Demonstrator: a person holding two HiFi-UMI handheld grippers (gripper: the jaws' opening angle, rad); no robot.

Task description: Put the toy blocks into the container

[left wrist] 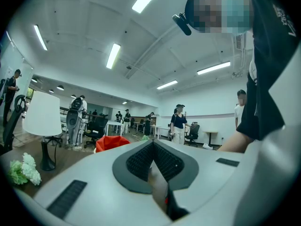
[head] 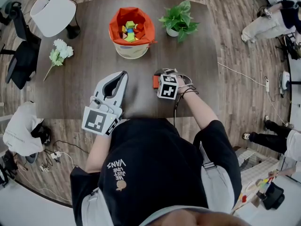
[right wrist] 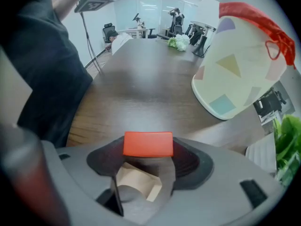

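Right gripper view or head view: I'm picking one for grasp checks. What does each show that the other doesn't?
Only the right gripper view shows the right hand-held gripper shut on the red block. Only the head view shows the toy blocks inside the container and the left hand-held gripper. Both show the red block, container, table and potted plant.
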